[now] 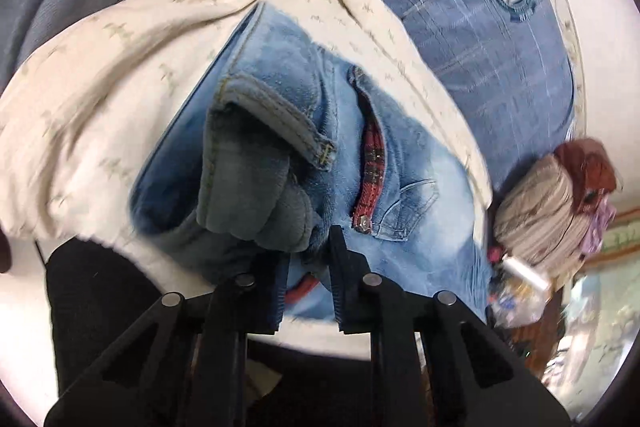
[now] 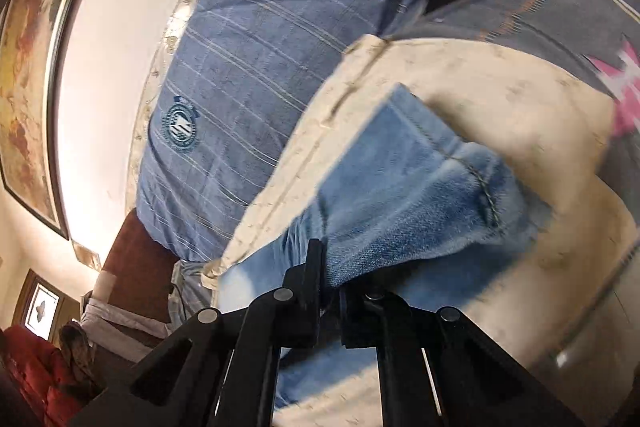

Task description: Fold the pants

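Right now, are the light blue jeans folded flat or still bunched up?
Bunched up. The light blue denim jeans sit in a rumpled heap on the cream printed cloth, waistband gaping and fly open.

A cream printed bedspread [image 1: 120,75] is lying over a blue plaid blanket with a round teal crest [image 2: 224,99], while a dark-framed painting [image 2: 32,75] is hanging nearby.

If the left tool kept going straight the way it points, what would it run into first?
The jeans: the left tool already has denim between its fingers, and the bunched waistband and fly lie directly ahead. Beyond them lies the cream cloth, though depth is hard to judge.
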Demonstrator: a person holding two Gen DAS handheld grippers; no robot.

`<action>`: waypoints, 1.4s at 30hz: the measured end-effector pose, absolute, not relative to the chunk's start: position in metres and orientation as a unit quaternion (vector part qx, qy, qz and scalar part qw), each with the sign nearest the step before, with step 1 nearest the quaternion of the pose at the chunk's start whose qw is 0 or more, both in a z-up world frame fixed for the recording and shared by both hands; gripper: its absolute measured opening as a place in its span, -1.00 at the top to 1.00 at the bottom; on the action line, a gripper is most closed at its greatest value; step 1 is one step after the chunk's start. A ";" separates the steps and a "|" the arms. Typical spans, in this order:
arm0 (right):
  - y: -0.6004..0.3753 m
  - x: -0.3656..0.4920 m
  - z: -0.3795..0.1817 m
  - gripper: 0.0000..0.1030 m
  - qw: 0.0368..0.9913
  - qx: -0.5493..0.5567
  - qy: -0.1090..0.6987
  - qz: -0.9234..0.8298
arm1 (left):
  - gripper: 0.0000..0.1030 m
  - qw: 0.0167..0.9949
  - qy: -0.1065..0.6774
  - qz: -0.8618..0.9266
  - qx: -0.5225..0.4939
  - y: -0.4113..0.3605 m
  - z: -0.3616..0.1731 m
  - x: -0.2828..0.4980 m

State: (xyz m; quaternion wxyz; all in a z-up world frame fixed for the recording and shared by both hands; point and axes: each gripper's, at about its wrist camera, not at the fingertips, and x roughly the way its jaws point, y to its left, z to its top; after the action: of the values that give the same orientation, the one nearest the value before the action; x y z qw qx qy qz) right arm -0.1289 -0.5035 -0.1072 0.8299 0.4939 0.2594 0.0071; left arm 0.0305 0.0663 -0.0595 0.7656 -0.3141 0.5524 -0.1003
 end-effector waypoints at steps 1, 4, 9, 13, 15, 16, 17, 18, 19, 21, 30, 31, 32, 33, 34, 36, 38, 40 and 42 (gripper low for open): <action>-0.505 -0.130 -0.115 0.89 0.825 0.497 0.270 0.001 | 0.68 0.765 0.558 -0.099 -0.307 0.066 -0.065 0.028; -0.506 -0.126 -0.132 0.86 0.824 0.484 0.294 -0.030 | 0.68 0.743 0.587 -0.086 -0.308 0.067 -0.095 0.030; -0.510 -0.132 -0.127 0.61 0.827 0.461 0.308 -0.090 | 0.64 0.739 0.594 -0.092 -0.303 0.072 -0.104 0.023; -0.514 -0.161 -0.086 0.49 0.860 0.405 0.272 -0.152 | 0.54 0.754 0.575 -0.124 -0.293 0.093 -0.084 0.000; -0.502 -0.159 -0.061 0.08 0.882 0.360 0.263 -0.151 | 0.54 0.761 0.558 -0.138 -0.301 0.108 -0.073 -0.009; -0.491 -0.149 -0.048 -0.01 0.895 0.335 0.267 -0.128 | 0.46 0.765 0.549 -0.138 -0.307 0.118 -0.067 -0.010; -0.477 -0.135 -0.036 -0.10 0.904 0.312 0.274 -0.102 | 0.38 0.771 0.538 -0.134 -0.314 0.128 -0.061 -0.006; -0.465 -0.120 -0.026 -0.12 0.910 0.295 0.280 -0.079 | 0.10 0.778 0.526 -0.124 -0.320 0.136 -0.056 0.002; -0.447 -0.099 -0.017 -0.13 0.916 0.277 0.287 -0.042 | -0.18 0.783 0.520 -0.112 -0.323 0.143 -0.053 0.009; -0.409 -0.054 -0.006 -0.37 0.916 0.252 0.312 0.036 | -0.27 0.781 0.512 -0.101 -0.343 0.155 -0.052 0.036; -0.238 0.071 -0.054 0.57 0.859 0.114 0.450 0.218 | -0.26 0.722 0.584 -0.123 -0.351 0.134 -0.091 0.104; -0.226 0.062 -0.064 0.53 0.853 0.080 0.464 0.224 | -0.26 0.723 0.585 -0.135 -0.343 0.130 -0.092 0.097; -0.214 0.053 -0.075 0.54 0.844 0.042 0.481 0.232 | -0.26 0.725 0.587 -0.143 -0.330 0.129 -0.094 0.088; -0.210 0.047 -0.082 0.55 0.839 0.029 0.490 0.236 | -0.26 0.727 0.592 -0.148 -0.315 0.128 -0.098 0.079; -0.213 0.042 -0.083 0.55 0.835 0.032 0.495 0.238 | -0.26 0.727 0.596 -0.154 -0.305 0.127 -0.101 0.073; -0.229 0.041 -0.072 0.55 0.836 0.075 0.486 0.243 | -0.26 0.728 0.595 -0.167 -0.297 0.129 -0.100 0.066; -0.245 0.048 -0.058 0.44 0.843 0.111 0.468 0.240 | -0.26 0.738 0.583 -0.174 -0.293 0.130 -0.090 0.069; -0.252 0.060 -0.052 0.12 0.848 0.132 0.458 0.231 | -0.27 0.753 0.566 -0.173 -0.288 0.130 -0.076 0.079; -0.251 0.077 -0.061 0.04 0.840 0.144 0.473 0.225 | -0.36 0.759 0.556 -0.182 -0.287 0.125 -0.068 0.094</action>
State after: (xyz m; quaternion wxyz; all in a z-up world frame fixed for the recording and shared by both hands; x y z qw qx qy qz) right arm 0.0767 -0.2508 -0.0610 0.8395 0.1435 0.4733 0.2249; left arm 0.0941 0.1253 -0.0684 0.7586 -0.2871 0.5559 -0.1817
